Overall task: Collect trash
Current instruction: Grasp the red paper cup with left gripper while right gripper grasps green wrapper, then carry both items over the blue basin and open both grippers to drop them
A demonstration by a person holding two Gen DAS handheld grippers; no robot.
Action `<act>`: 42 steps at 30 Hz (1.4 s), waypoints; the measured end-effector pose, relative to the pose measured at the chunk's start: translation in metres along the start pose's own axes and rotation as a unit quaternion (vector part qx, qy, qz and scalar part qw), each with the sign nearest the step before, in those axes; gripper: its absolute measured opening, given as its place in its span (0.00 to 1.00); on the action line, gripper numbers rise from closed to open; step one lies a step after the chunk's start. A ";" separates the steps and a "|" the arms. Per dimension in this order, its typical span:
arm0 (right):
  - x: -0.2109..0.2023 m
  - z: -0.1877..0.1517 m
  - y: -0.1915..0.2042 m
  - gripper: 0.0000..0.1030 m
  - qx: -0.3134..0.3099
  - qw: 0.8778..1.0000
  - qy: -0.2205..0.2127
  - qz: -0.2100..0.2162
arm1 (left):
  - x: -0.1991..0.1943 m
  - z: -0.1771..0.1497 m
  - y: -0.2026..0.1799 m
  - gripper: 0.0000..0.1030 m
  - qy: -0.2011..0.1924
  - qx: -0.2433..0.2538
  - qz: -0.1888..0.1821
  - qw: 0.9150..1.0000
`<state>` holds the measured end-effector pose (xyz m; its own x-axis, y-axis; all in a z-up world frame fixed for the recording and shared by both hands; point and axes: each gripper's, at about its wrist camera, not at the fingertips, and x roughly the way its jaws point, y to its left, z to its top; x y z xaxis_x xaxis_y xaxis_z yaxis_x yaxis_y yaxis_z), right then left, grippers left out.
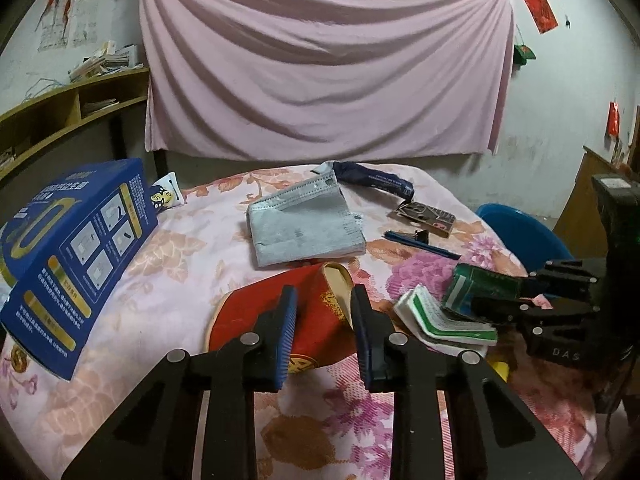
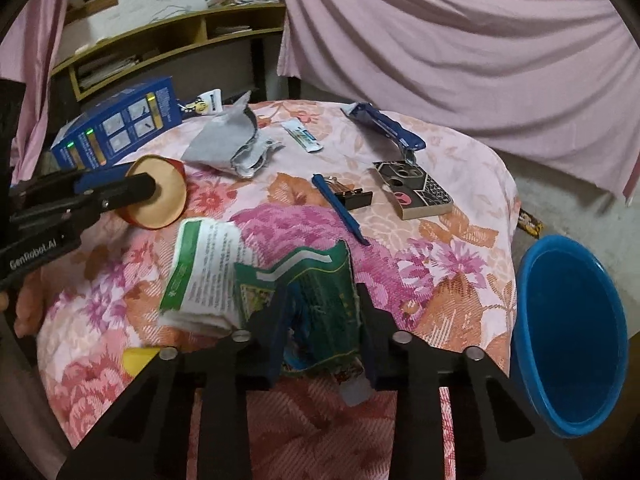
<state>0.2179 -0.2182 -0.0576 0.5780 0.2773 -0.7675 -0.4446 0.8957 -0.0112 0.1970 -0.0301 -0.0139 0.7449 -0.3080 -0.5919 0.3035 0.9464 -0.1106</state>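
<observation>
A red paper cup (image 1: 256, 320) lies on its side on the floral tablecloth (image 1: 160, 264). My left gripper (image 1: 324, 320) is shut on the cup's wall at the rim. The right wrist view shows one finger inside the cup's mouth (image 2: 160, 200), where the left gripper (image 2: 148, 190) comes in from the left. My right gripper (image 2: 324, 296) is shut on a crumpled green packet (image 2: 316, 280) at the near table edge. In the left wrist view that packet (image 1: 476, 284) sits in the right gripper (image 1: 480, 298). A folded green-and-white leaflet (image 2: 204, 268) lies against the packet.
A blue basin (image 2: 572, 336) stands beside the table on the right. On the cloth lie a grey mask pack (image 2: 228, 144), a blue box (image 2: 116, 124), a dark blue wrapper (image 2: 384, 128), a small sachet (image 2: 306, 136), a blue pen with a binder clip (image 2: 340, 204) and a patterned phone case (image 2: 412, 188).
</observation>
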 end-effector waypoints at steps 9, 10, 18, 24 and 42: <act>-0.016 -0.005 0.008 0.14 -0.015 0.999 -0.047 -0.022 | -0.024 0.009 -0.012 0.22 -0.051 -0.029 -0.017 0.998; -0.019 -0.006 0.008 0.14 -0.012 0.998 -0.056 -0.023 | -0.026 0.011 -0.014 0.22 -0.059 -0.031 -0.019 0.998; -0.070 -0.010 -0.003 0.14 0.023 0.979 -0.197 -0.046 | -0.048 0.051 -0.057 0.22 -0.149 -0.010 -0.046 0.988; -0.116 -0.005 -0.031 0.14 0.082 0.947 -0.304 -0.065 | -0.052 0.081 -0.097 0.22 -0.186 0.021 -0.089 0.978; -0.169 -0.064 -0.179 0.18 0.226 0.895 -0.305 -0.234 | 0.069 0.126 -0.269 0.22 -0.049 0.055 -0.224 0.972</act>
<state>0.1566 -0.4478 0.0332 0.9559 -0.1510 -0.2518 0.1871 0.9742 0.1259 0.2419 -0.3178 0.0758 0.5750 -0.6997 -0.4240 0.6678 0.7008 -0.2510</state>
